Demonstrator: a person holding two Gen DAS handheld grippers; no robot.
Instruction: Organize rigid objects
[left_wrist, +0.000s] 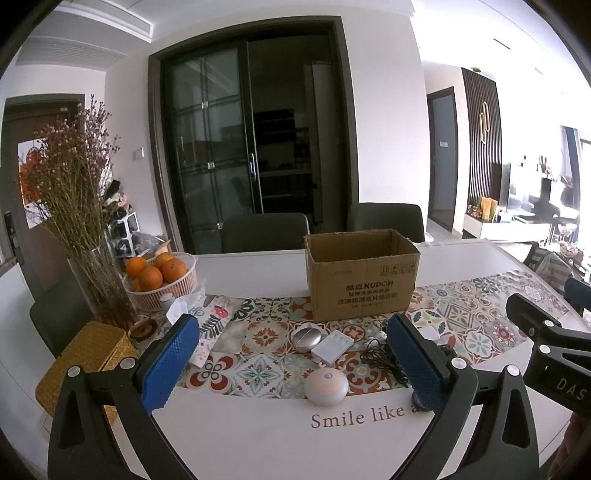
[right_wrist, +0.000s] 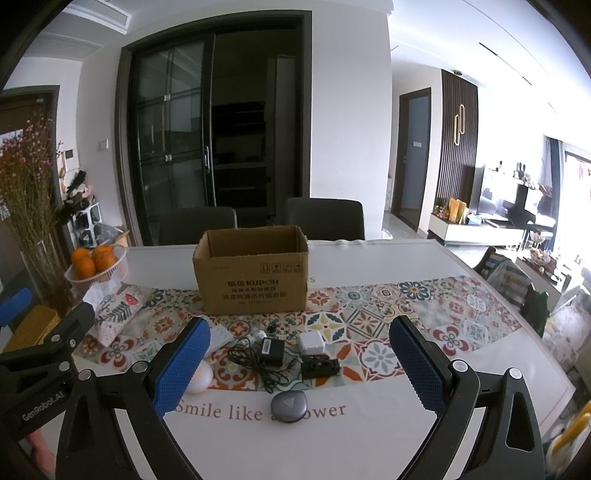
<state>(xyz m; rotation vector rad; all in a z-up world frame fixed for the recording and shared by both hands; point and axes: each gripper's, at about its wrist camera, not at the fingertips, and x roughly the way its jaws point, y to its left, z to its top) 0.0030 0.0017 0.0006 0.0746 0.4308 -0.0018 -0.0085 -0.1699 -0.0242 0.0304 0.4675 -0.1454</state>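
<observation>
An open cardboard box (left_wrist: 364, 275) stands on the patterned table runner, also in the right wrist view (right_wrist: 253, 271). In front of it lie small items: a silver oval case (left_wrist: 306, 340), a white flat block (left_wrist: 334, 346), a round pale-pink lamp (left_wrist: 325, 386), a tangled black cable (right_wrist: 258, 360) with a black adapter (right_wrist: 272, 351), a white cube charger (right_wrist: 311, 342), a black bracket (right_wrist: 320, 368) and a grey rounded device (right_wrist: 289, 405). My left gripper (left_wrist: 295, 363) is open and empty above the near table edge. My right gripper (right_wrist: 299, 363) is open and empty, to its right.
A white basket of oranges (left_wrist: 162, 280), a glass vase of dried flowers (left_wrist: 99, 284), a yellow woven box (left_wrist: 86, 360) and a floral pouch (left_wrist: 216, 325) sit at the table's left. Two dark chairs (left_wrist: 266, 230) stand behind the table. The right gripper's body (left_wrist: 546, 343) shows in the left view.
</observation>
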